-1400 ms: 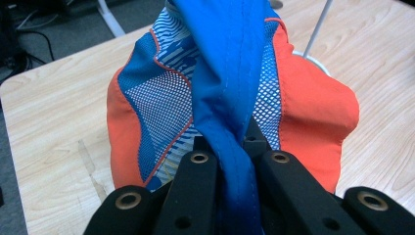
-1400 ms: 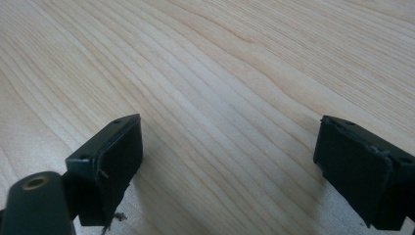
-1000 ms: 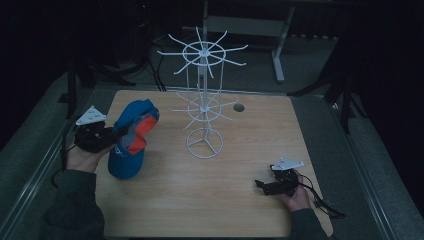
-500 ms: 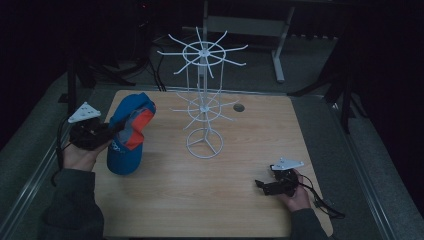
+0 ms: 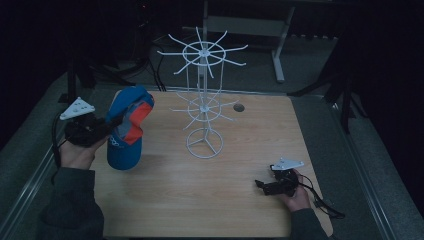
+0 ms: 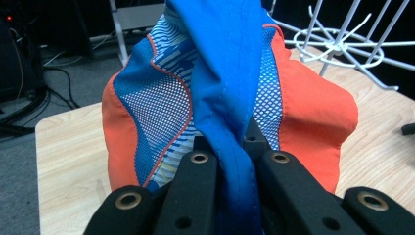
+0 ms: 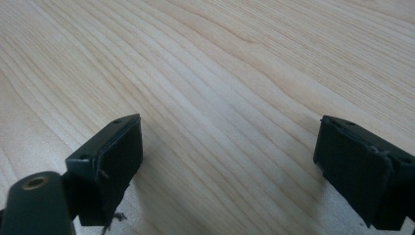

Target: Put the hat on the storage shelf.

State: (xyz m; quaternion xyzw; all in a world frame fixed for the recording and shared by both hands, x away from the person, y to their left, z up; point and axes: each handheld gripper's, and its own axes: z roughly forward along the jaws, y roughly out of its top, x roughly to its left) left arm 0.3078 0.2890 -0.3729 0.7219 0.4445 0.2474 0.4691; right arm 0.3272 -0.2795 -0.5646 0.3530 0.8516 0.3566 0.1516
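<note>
Dark surroundings close in on a pale wooden table (image 5: 200, 200) with a fine straight grain, cables trailing over the grey floor behind it. Nearest, the right gripper (image 5: 260, 186) rests low over bare wood at the near right, its black jaws standing wide apart with nothing between them. Across the table, the left gripper (image 5: 111, 129) is clamped tight on a fold of the blue fabric cap with orange panels (image 5: 127, 131); in the left gripper view the blue band of cloth runs straight down between the two black jaws. Either side of that band sit white-and-blue mesh panels edged in thin orange piping, then smooth orange cloth, and the crown bulges away from the jaws. The cap hangs tilted over the table's left edge, its lower end close to the wood. Compared with a second ago it has shifted a little leftward and stands more upright, while the right gripper has kept its place. Beyond the cap, to its right, stands a white wire display rack (image 5: 202, 107) with two rings of thin spokes on a slim post and a round base.
</note>
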